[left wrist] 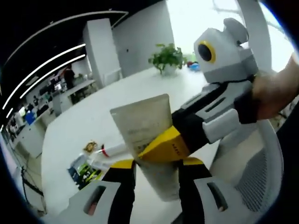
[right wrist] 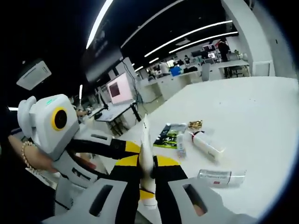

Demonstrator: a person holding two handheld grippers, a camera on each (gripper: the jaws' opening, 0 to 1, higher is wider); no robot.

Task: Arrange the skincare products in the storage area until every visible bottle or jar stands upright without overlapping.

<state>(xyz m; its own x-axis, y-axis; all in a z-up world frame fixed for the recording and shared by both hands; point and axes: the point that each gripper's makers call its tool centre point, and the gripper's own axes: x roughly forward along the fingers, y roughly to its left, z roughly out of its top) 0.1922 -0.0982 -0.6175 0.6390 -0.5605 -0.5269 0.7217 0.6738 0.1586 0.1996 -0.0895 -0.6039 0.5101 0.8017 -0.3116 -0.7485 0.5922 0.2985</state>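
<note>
Centre frame, both views: tube, pinched by my left tool and right tool together. Advice: free one tool, stand tube upright on tabletop, apart from bottles.

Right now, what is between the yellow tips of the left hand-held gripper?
In the left gripper view, a flat beige squeeze tube stands between them; the right hand-held gripper pinches it too.

A potted plant stands at the far end of the white table, and a grey mesh chair sits just beside the table's near edge. Behind the table, desks with a pink-lit monitor stand under long ceiling light strips
</note>
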